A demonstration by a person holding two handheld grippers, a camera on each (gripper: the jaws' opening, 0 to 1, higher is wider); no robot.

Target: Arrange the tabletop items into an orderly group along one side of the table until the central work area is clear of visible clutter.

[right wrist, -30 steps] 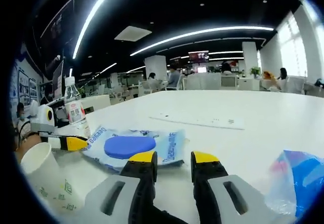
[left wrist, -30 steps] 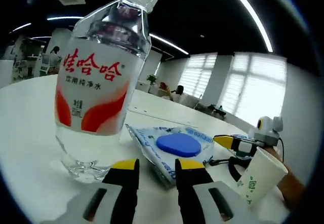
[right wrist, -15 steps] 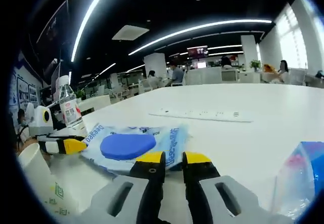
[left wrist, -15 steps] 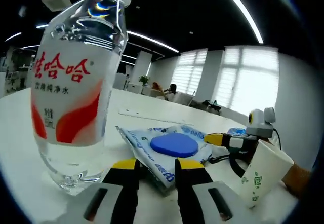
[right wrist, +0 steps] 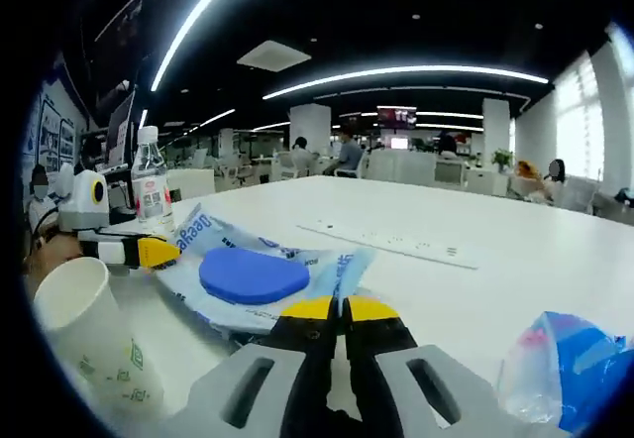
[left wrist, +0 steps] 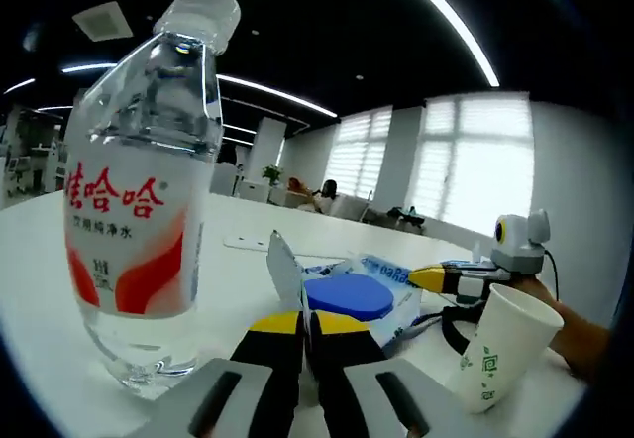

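both tools, left tool (left wrist: 307, 324) and right tool (right wrist: 342, 311), pinching opposite edges of the wipes pack (right wrist: 253, 279); uneven lifting could tear it or topple the nearby water bottle (left wrist: 139, 210).

Ceiling light strips (right wrist: 396, 69) glow over an open-plan office (bright blinds (left wrist: 466, 161) line one wall), seated people (right wrist: 347, 151) beyond.
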